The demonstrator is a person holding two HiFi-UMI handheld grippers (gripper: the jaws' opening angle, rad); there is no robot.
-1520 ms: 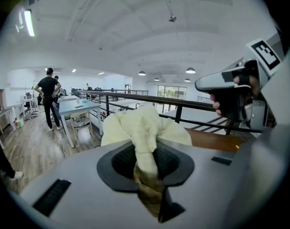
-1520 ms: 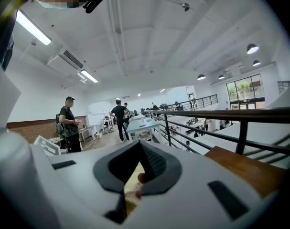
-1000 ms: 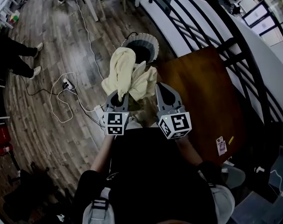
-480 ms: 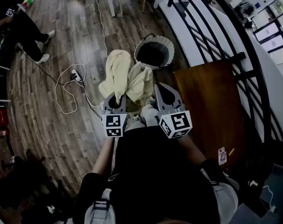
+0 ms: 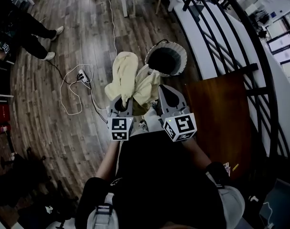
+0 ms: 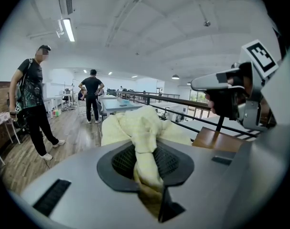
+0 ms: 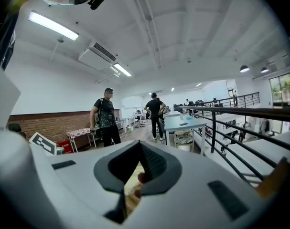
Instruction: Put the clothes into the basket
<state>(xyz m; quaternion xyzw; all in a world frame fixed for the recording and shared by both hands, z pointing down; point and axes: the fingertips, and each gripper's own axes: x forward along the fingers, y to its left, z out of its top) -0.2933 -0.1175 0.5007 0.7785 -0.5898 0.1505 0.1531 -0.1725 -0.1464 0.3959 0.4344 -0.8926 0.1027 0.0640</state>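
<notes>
Left gripper (image 5: 123,100): clamped on cloth (image 5: 123,73)
Right gripper (image 5: 161,92): jaws together, apparently on cloth too
Basket (image 5: 184,61): just beyond cloth

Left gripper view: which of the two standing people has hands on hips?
The farther person, standing mid-room; the nearer one at the left edge has arms down.

- The yellow cloth (image 5: 127,75) has its near end hidden behind the left gripper (image 5: 121,100) in the head view.
- The cloth covers the left rim of the basket (image 5: 184,62).
- Only a sliver of cloth shows in the narrow jaw gap of the right gripper (image 7: 136,171); whether the pads pinch it cannot be told.
- The far-left person (image 5: 23,25) is cut off by the picture's edge.
</notes>
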